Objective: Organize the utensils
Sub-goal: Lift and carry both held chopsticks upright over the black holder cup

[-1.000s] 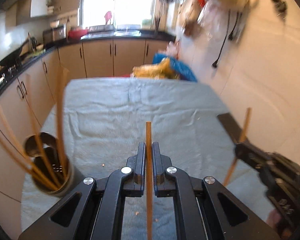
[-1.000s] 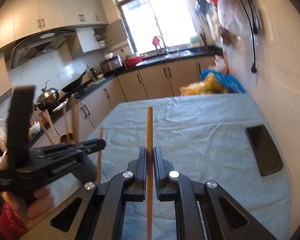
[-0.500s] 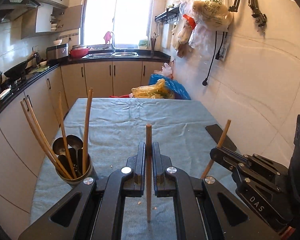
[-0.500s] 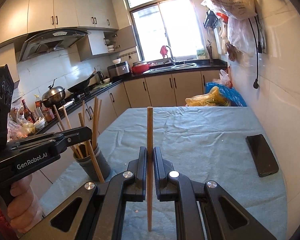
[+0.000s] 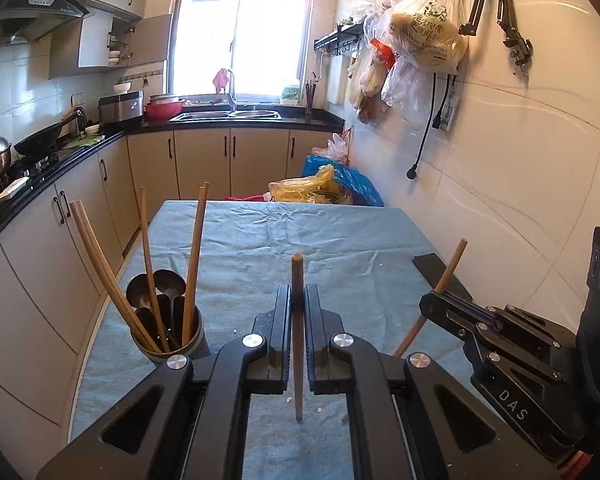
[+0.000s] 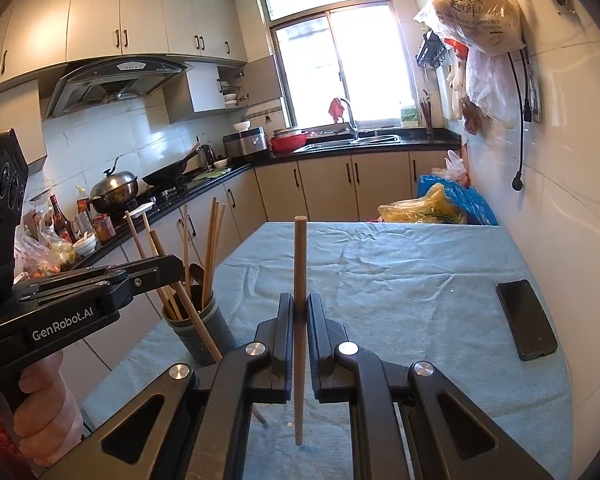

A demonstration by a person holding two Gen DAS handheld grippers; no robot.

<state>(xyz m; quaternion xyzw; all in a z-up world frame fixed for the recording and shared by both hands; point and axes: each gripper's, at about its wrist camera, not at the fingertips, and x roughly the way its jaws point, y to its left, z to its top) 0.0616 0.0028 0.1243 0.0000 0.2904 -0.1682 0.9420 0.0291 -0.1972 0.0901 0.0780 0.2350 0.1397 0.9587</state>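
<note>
My left gripper [image 5: 297, 300] is shut on a wooden chopstick [image 5: 297, 360] held upright above the blue-clothed table [image 5: 300, 232]. My right gripper [image 6: 299, 308] is shut on another upright wooden chopstick [image 6: 299, 264]. A grey utensil holder [image 5: 168, 340] stands at the table's left edge with several chopsticks and dark spoons in it; it also shows in the right wrist view [image 6: 204, 336]. The right gripper shows in the left wrist view [image 5: 432, 304] to the right, with its chopstick tilted. The left gripper shows in the right wrist view [image 6: 168, 268], just in front of the holder.
A black phone [image 6: 526, 324] lies near the table's right edge by the tiled wall. Plastic bags [image 5: 324, 188] sit past the table's far end. Kitchen counters [image 5: 52, 160] run along the left. Crumbs lie on the cloth near me.
Both grippers have risen and tipped up, each still holding its chopstick. The holder now sits lower left and farther from the left gripper.
</note>
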